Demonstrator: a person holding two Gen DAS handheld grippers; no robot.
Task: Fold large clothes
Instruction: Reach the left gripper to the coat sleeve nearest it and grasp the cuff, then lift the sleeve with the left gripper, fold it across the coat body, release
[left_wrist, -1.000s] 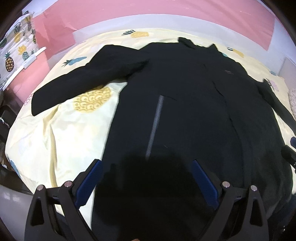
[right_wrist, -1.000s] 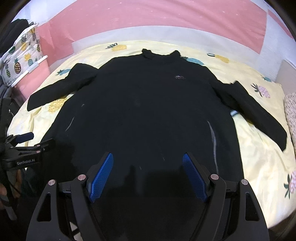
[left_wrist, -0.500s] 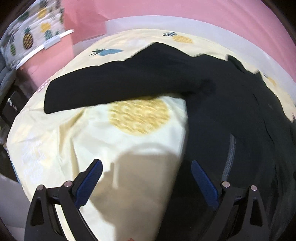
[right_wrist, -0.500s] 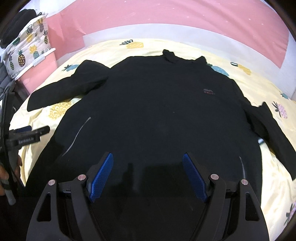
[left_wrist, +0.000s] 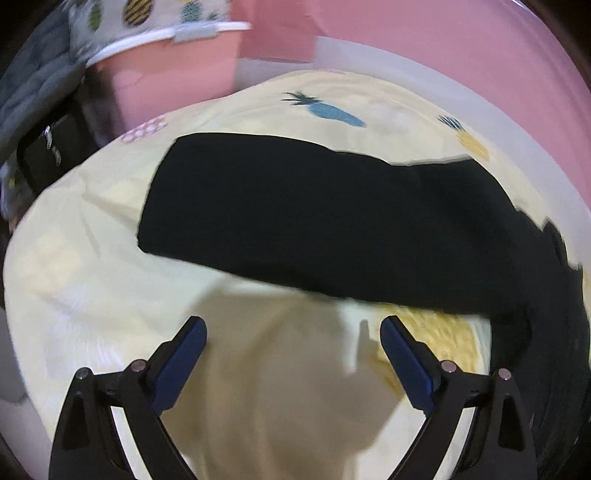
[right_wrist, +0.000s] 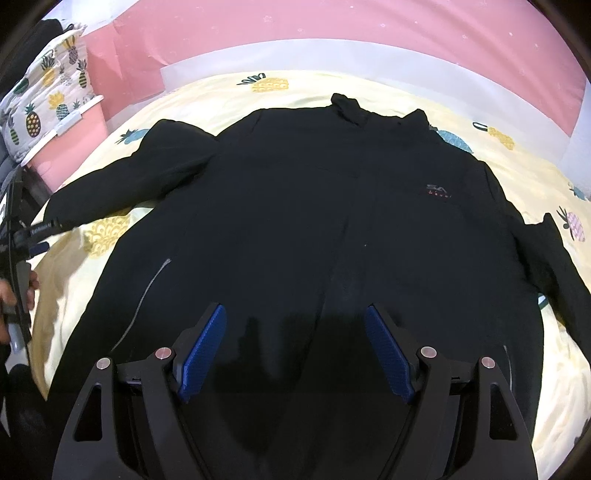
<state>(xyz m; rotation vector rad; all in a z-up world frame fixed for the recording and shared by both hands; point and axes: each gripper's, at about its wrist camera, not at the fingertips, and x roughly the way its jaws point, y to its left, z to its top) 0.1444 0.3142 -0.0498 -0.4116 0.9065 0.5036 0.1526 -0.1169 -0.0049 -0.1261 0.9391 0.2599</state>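
Because it is to be folded, the black jacket (right_wrist: 314, 229) is laid flat, front up, on the pineapple-print sheet (right_wrist: 546, 373), sleeves spread. Its left sleeve (left_wrist: 314, 218) is faced by the left gripper (left_wrist: 293, 354), jaws open and empty, probably for a pickup. The right gripper (right_wrist: 295, 347) is held open above the hem.

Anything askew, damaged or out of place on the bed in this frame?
Nothing is damaged or spilled. The black jacket lies flat on the pineapple sheet, but its two sleeves differ: one sleeve stretches out straight, while the other sleeve is bent and bunched near the shoulder. Both grippers are open and empty.
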